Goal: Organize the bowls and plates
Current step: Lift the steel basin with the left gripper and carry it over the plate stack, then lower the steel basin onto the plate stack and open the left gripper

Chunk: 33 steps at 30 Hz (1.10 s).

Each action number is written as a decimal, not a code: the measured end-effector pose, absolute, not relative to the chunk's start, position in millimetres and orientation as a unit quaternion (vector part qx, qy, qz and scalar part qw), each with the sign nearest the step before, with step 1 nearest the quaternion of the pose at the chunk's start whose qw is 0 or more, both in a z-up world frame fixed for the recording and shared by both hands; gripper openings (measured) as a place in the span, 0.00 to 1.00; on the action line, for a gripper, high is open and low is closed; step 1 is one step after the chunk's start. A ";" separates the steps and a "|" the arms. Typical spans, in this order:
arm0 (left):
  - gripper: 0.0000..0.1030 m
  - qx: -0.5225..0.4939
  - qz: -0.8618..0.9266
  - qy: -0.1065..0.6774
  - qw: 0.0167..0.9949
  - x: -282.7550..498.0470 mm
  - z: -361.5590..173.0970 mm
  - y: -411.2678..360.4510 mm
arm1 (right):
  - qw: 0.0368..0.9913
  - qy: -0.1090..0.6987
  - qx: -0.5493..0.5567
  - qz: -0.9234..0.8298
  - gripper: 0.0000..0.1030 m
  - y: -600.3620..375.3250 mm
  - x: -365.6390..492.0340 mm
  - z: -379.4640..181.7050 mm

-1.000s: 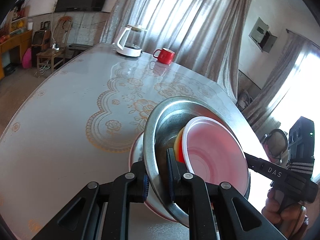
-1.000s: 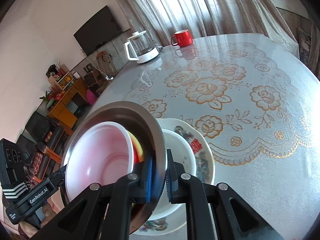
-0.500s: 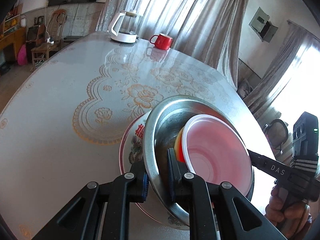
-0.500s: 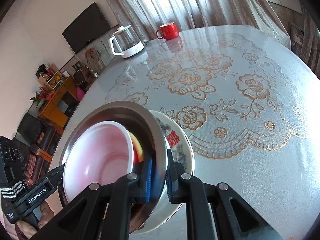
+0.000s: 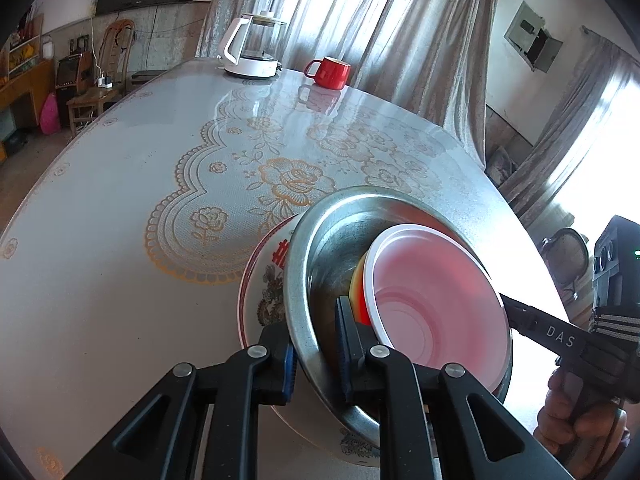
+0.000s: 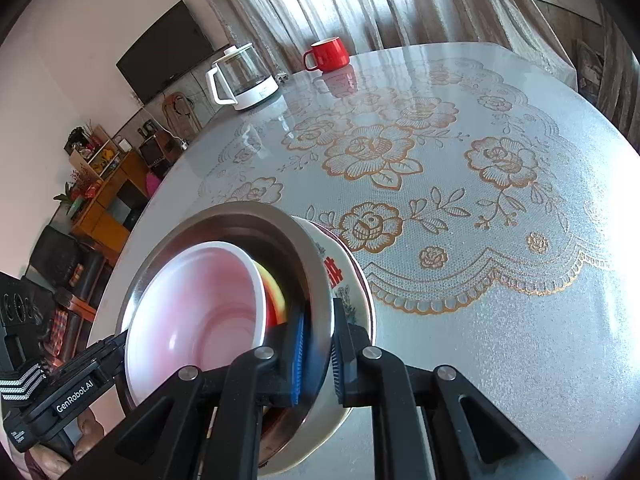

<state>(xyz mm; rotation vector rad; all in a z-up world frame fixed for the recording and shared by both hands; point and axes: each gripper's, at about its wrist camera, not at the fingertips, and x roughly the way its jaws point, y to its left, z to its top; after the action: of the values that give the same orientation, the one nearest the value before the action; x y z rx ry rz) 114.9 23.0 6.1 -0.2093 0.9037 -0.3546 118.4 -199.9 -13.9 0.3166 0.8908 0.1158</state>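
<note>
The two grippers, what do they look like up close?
Both are black, angular two-finger tools with silver pivot bolts and ribbed blue pads. The left gripper is lettered GenRobot.AI along its side, the right gripper DAS. Each carries a black-and-white striped strap near its handle.

The metal bowl looks dull brushed steel; the white bowl inside, smooth plastic; the plate glazed ceramic; the worktop glossy.

Round steel basin, holding a nested white plastic bowl over a yellow-red one, sits on a floral ceramic plate.
</note>
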 end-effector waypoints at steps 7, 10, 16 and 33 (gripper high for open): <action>0.18 -0.084 -0.154 0.433 0.884 113.2 5.7 19.6 | 0.890 0.427 0.154 0.055 0.12 -199.5 117.6 -13.8; 0.19 -0.087 -0.153 0.432 0.885 112.9 4.5 21.8 | 0.890 0.426 0.154 0.054 0.12 -198.4 117.6 -12.9; 0.21 -0.078 -0.149 0.425 0.890 110.7 5.0 23.1 | 0.890 0.427 0.150 0.050 0.12 -196.2 118.0 -12.2; 0.32 -0.073 -0.123 0.404 0.903 97.8 10.9 34.2 | 0.894 0.423 0.141 0.048 0.14 -190.5 120.0 -17.4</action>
<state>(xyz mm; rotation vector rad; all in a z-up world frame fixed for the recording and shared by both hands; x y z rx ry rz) 97.8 34.2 10.9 -0.1499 0.8360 -0.2552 120.0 -190.5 -17.4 0.2929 0.8765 0.1001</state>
